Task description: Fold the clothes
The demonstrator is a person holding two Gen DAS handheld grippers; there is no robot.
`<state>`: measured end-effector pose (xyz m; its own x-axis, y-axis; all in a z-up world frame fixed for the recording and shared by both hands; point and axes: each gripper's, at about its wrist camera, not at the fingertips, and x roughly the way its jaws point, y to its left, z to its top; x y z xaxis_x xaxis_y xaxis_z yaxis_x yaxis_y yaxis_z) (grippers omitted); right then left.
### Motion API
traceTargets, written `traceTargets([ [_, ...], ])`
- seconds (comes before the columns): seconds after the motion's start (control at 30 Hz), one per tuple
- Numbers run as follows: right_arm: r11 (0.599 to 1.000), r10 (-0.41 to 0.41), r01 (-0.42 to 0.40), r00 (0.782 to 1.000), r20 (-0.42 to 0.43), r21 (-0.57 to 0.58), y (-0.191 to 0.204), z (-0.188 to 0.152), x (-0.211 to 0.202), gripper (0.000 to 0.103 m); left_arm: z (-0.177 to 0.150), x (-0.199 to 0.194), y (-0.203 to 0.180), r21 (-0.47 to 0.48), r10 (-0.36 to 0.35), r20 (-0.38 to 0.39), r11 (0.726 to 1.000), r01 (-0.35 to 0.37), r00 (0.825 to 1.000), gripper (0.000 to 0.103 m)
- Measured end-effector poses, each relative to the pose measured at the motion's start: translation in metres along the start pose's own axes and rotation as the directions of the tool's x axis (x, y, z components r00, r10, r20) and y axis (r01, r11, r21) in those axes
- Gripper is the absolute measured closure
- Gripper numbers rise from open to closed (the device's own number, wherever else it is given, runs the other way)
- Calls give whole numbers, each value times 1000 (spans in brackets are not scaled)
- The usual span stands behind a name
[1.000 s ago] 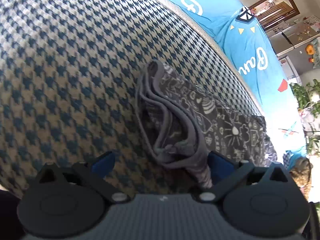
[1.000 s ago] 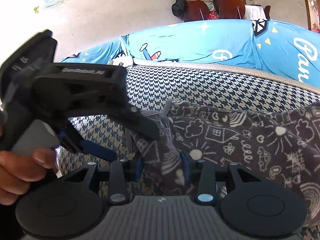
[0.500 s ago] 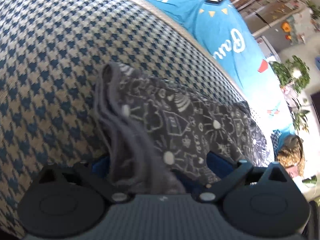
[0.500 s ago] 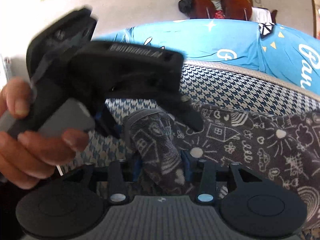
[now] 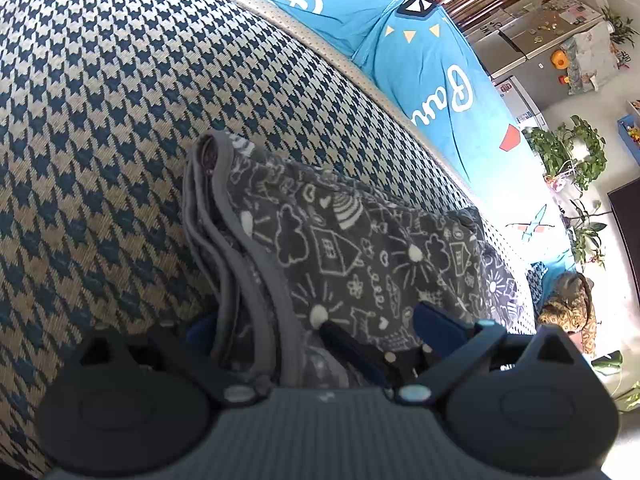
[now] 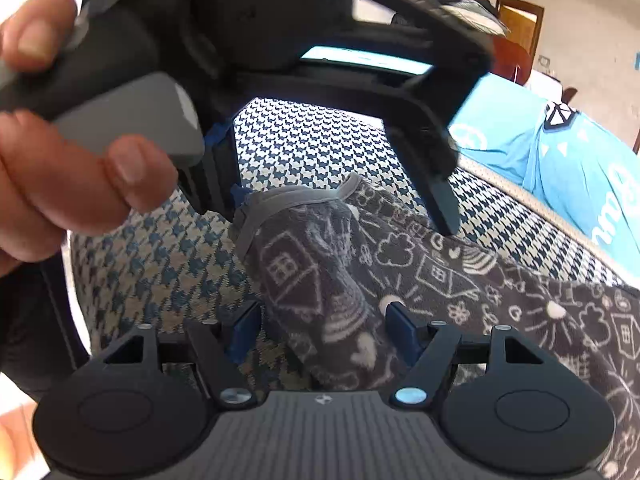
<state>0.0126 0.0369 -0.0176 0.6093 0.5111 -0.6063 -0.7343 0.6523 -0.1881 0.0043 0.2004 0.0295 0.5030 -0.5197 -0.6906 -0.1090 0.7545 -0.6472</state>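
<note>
now: right gripper [image 6: 320,330] opening, released grey garment [image 6: 320,280] | left gripper [image 5: 316,330] wide, moved closer

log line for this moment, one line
stage: fold laid down | garment: grey printed, folded, on houndstooth cushion | right tool: opening, cloth between pads | left tool: open over folded edge

garment [image 5: 360,248]: soft fleecy grey cloth, printed doodles | cover [image 5: 120,100]: coarse woven houndstooth fabric | sheet [image 5: 440,72]: smooth blue cloth | right gripper [image 6: 322,330]: matt black plastic
</note>
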Motion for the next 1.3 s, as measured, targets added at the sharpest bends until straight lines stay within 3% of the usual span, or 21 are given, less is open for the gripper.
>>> traceTargets([
  [0.17, 999, -46, 46, 999, 1, -20, 2, 1, 14, 36, -1, -5, 3, 0, 4, -4, 1000, -4, 1000, 2],
  [0.3, 998, -55, 55, 998, 8, -5, -2, 4, 17, 57, 0, -1, 1, 19, 43, 12, 999, -43, 999, 2],
  [0.4, 999, -49, 49, 999, 21, 11, -5, 6, 14, 62, 4, 4, 1, 15, 90, 35, 996, -90, 995, 1],
  [0.5, 999, -50, 49, 998, 35, 18, -8, 8, 11, 64, 12, 8, 5, -6, 128, 44, 992, -128, 991, 0],
  [0.77, 998, -45, 41, 997, 62, 55, -22, 12, 4, 66, 34, 22, 23, -53, 136, 27, 990, -134, 990, 0],
  [0.87, 997, -41, 35, 997, 70, 75, -17, 19, -12, 66, 42, 26, 24, -50, 113, 24, 992, -112, 993, 15],
  [0.93, 996, -41, 36, 997, 71, 76, -16, 23, -25, 66, 47, 31, 24, -51, 97, 10, 994, -96, 995, 36],
  [1.03, 998, -44, 41, 997, 64, 54, -22, 26, -15, 65, 48, 35, 25, -45, 110, 10, 993, -110, 994, 46],
  [1.3, 996, -54, 56, 998, 28, -73, -9, 19, -5, 54, 44, 27, 29, -46, 100, 15, 994, -99, 995, 52],
])
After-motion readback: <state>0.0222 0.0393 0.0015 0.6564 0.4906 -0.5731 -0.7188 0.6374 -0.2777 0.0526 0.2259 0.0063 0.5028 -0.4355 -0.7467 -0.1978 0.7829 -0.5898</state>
